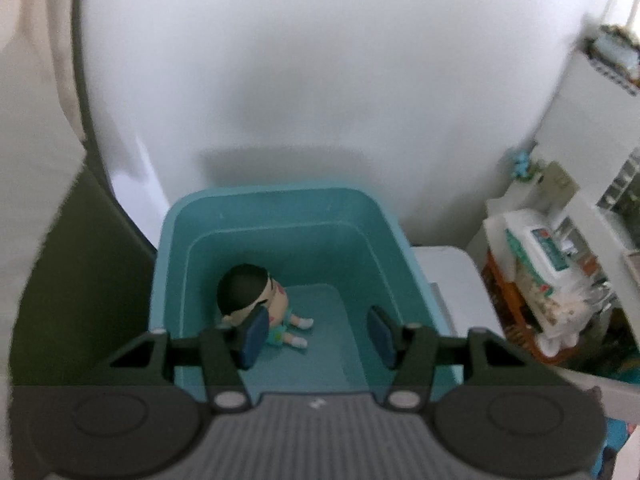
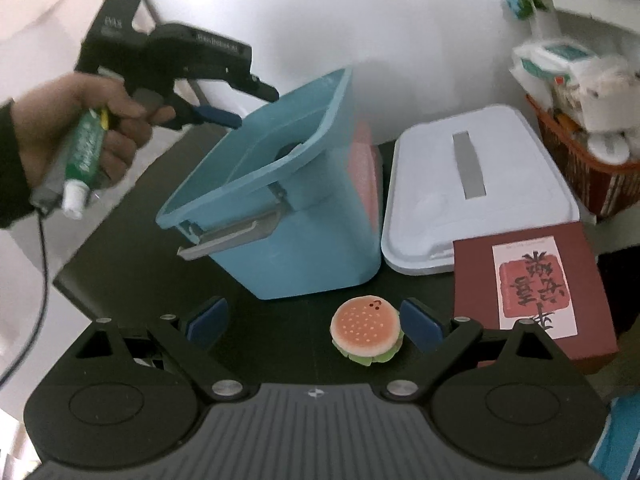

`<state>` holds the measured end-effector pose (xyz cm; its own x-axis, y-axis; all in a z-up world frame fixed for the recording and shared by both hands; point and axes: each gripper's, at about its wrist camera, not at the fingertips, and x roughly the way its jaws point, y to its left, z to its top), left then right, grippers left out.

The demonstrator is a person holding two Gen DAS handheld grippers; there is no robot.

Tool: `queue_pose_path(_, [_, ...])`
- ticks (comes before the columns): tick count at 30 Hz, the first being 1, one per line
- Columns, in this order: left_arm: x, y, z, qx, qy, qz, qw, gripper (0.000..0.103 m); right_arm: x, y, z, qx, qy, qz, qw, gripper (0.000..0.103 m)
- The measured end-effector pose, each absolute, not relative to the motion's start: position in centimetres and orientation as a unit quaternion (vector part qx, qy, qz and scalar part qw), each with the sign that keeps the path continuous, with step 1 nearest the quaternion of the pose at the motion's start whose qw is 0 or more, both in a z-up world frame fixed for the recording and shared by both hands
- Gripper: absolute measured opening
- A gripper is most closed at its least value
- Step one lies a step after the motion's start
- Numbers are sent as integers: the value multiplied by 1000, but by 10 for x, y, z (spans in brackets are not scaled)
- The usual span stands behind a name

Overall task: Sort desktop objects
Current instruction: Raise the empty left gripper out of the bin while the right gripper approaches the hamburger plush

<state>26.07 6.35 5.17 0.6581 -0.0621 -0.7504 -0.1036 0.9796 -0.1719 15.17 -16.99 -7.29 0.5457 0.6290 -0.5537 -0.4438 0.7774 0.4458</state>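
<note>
A blue bin (image 1: 276, 220) stands on the dark table; it also shows in the right wrist view (image 2: 312, 240). A boy doll (image 1: 264, 304) lies on the bin floor. My left gripper (image 1: 316, 334) is open and empty above the bin, its left pad close to the doll. It shows from outside in the right wrist view (image 2: 240, 106), over the bin's far rim. My right gripper (image 2: 316, 322) is open low over the table, and a toy hamburger (image 2: 366, 330) sits between its fingers, nearer the right pad. The left hand also holds a green tube (image 2: 86, 148).
A white lid (image 2: 476, 188) lies right of the bin, with a dark red book (image 2: 532, 292) in front of it. An orange basket (image 2: 580, 160) of packets stands at the far right. A pink object (image 2: 362, 168) sits behind the bin.
</note>
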Motion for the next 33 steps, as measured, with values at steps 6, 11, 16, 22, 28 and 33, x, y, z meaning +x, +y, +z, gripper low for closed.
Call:
queue_pose_path(6, [244,64,52,-129,383,-1,915,59,139,-158,-67,112,333,297,888,95])
queue_pose_path(11, [220,51,58,-139,371,-27,918,65,132,-150,-68,91,337,292,890,95])
queue_pose_path(16, [196,41,66,-134,359,-42,923,66,125,-157,-61,104,316,285,899,95])
queue_pose_path(22, [162,32,82,-132,337,-58,930,68,120,-164,-56,116,305,265,907,95])
queue_pose_path(28, [126,28,85,-134,317,-69,936,72,108,-166,-46,90,296,255,916,95])
queue_pose_path(33, [103,29,66,-145,329,-74,930,74,95,-170,-37,78,271,239,929,95])
